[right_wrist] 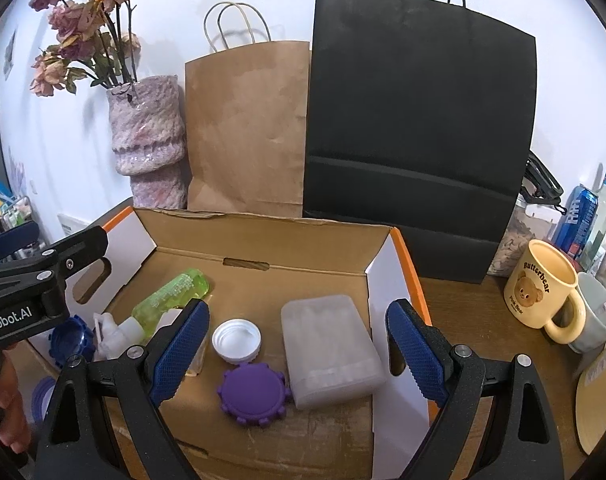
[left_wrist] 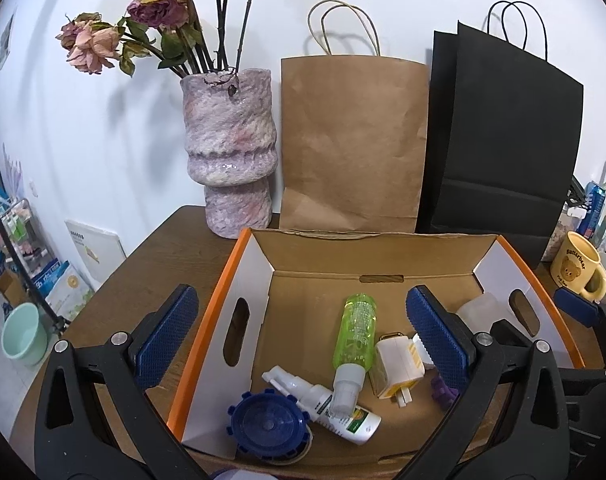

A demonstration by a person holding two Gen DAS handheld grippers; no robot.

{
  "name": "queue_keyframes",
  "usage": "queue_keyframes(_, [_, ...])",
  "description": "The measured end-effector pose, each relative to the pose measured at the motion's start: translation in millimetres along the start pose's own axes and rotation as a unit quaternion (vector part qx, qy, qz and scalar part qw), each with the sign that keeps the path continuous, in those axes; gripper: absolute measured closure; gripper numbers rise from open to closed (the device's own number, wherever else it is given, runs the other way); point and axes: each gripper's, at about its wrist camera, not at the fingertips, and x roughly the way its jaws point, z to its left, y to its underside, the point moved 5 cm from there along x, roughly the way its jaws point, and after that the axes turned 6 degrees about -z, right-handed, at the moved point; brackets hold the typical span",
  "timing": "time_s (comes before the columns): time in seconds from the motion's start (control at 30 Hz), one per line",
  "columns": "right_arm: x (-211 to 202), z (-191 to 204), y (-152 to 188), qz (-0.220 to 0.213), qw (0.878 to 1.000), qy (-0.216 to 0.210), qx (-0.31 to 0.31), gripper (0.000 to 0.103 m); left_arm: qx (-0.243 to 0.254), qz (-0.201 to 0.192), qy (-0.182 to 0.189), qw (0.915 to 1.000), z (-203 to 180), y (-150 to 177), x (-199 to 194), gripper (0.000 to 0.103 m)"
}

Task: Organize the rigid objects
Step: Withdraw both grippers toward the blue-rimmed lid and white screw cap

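An open cardboard box point(left_wrist: 247, 264) with orange edges sits on the wooden table; it also shows in the right wrist view point(right_wrist: 399, 280). In it lie a green spray bottle point(left_wrist: 355, 332), a white spray bottle point(left_wrist: 335, 408), a white plug adapter point(left_wrist: 399, 364), a blue toothed lid point(left_wrist: 269, 426), a purple toothed lid point(right_wrist: 253, 392), a white cap point(right_wrist: 237, 340) and a frosted plastic case point(right_wrist: 329, 350). My left gripper point(left_wrist: 303, 336) is open and empty above the box's left wall. My right gripper point(right_wrist: 299, 350) is open and empty above the caps and case.
A pink vase point(left_wrist: 229, 152) of dried roses, a brown paper bag point(left_wrist: 353, 144) and a black paper bag point(left_wrist: 503, 140) stand behind the box. A yellow bear mug point(right_wrist: 543, 292), a grey cup, cans and bottles stand right of the box.
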Motion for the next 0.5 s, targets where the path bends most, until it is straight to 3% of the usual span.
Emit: queue_keyframes(0.5, [-36,2,17,-0.005,1.0,0.0,0.009,0.008,-0.007,0.003,0.007,1.0,8,14,-29,0.0])
